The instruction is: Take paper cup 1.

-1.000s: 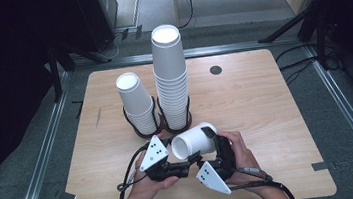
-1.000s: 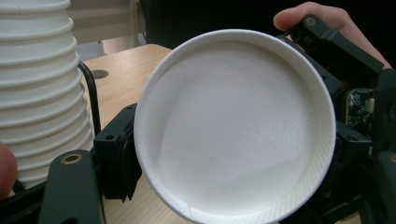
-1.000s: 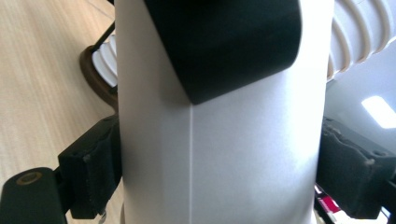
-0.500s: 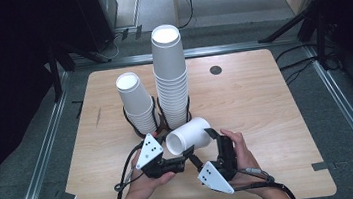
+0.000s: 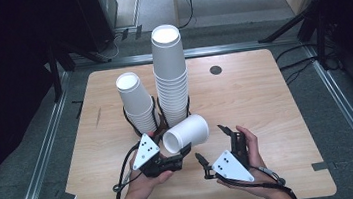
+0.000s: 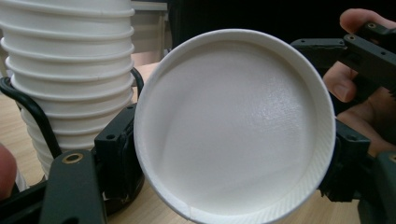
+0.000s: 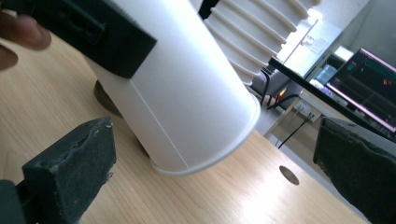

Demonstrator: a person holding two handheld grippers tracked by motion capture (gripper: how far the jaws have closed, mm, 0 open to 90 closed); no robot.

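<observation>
Nearest the person, the right gripper (image 5: pixel 210 143) sat in the right hand (image 5: pixel 251 154) low over the wooden table (image 5: pixel 265 99), its jaws having just swung apart — they stood wide, with nothing pressed between them. In the right gripper view the two black pads (image 7: pixel 77 158) framed the loose cup from either side without touching it.

Just to its left, the left gripper (image 5: pixel 178 154) was held in the left hand (image 5: pixel 146 178), its jaws clamped on the white paper cup (image 5: pixel 187 133). That cup lay tipped on its side above the table, its open mouth turned back toward the person and its base pointing away to the right — the left gripper view looked straight into the cup's pale inside (image 6: pixel 233 126), with the black jaws pressing the rim at either side.

Beyond the held cup, just behind it, stood two stacks of white cups in black wire holders: a short stack (image 5: pixel 137 104) leaning a little to the left, and beside it the tall stack (image 5: pixel 170 75), upright. Farther back, well apart from the stacks, a small dark round hole (image 5: pixel 216 70) marked the tabletop.
</observation>
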